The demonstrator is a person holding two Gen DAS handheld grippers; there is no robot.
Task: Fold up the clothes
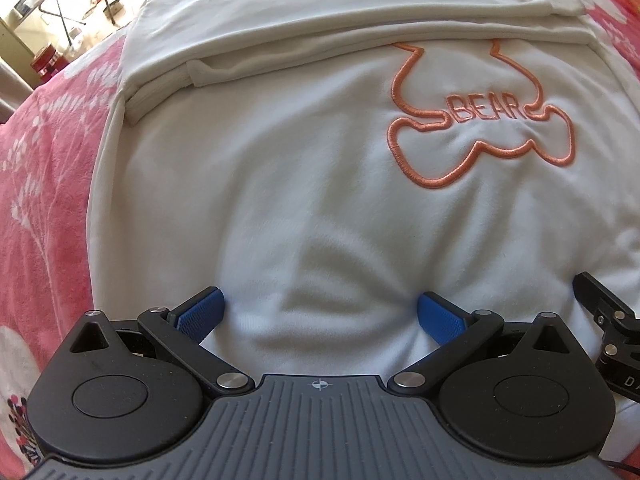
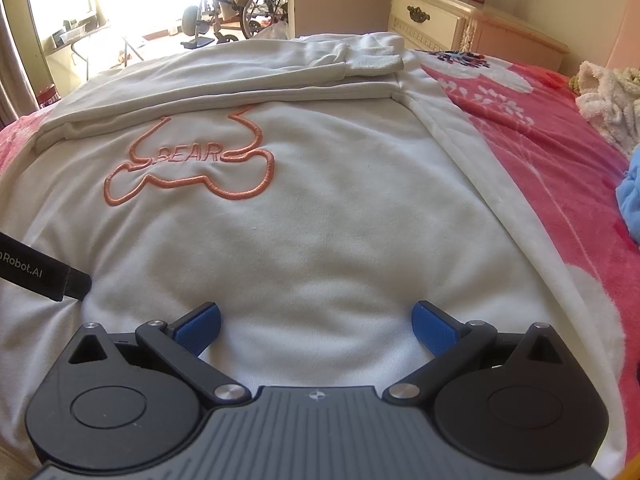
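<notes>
A white sweatshirt (image 1: 304, 184) with an orange embroidered "BEAR" outline (image 1: 480, 120) lies flat on a pink bed. It also shows in the right wrist view (image 2: 328, 216), with the outline (image 2: 192, 168) at the left. Its sleeves (image 2: 256, 76) are folded across the far part of the body. My left gripper (image 1: 320, 314) is open, its blue pads pressing into the near edge of the fabric. My right gripper (image 2: 316, 322) is open too, resting on the near edge just right of the left one. Neither holds cloth.
A pink floral blanket (image 2: 532, 152) covers the bed. A cream towel (image 2: 608, 100) and blue cloth (image 2: 630, 200) lie at the right edge. A cream nightstand (image 2: 460, 20) stands beyond. A wheelchair (image 2: 248, 4) and folding table stand by the far window.
</notes>
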